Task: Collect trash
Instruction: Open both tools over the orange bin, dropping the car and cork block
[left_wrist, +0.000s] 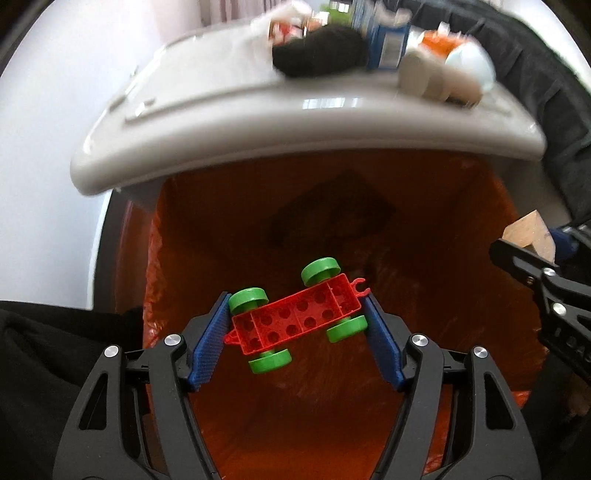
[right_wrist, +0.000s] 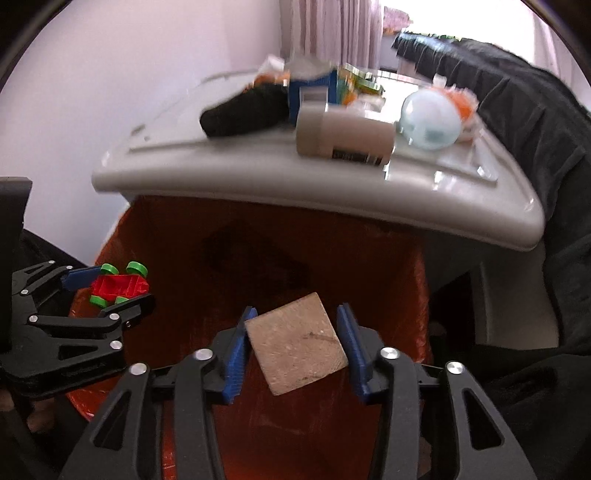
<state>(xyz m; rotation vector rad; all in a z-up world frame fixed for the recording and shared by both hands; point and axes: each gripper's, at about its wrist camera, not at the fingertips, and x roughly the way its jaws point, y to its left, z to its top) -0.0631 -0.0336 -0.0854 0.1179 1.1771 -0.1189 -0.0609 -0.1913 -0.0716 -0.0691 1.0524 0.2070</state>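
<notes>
Both right above the orange-lined bin (left_wrist: 480, 229): left gripper (left_wrist: 295, 325) spread loosely around toy car chassis (left_wrist: 295, 317) lying crosswise, right gripper (right_wrist: 295, 343) slack around wooden block (right_wrist: 295, 343).

- The toy car chassis (left_wrist: 295, 319) was red with green wheels.
- The wooden block (right_wrist: 297, 345) was pale tan.
- The bin liner (left_wrist: 424, 229) was orange.
- The bin lid (left_wrist: 258, 122) was light grey.

Both wrist cameras are looking steeply down, close above the orange-lined bin (left_wrist: 332, 206), facing the grey plastic lid (right_wrist: 258, 184) behind it. Each is catching the other gripper at its edge, sharing bin and lid.
</notes>
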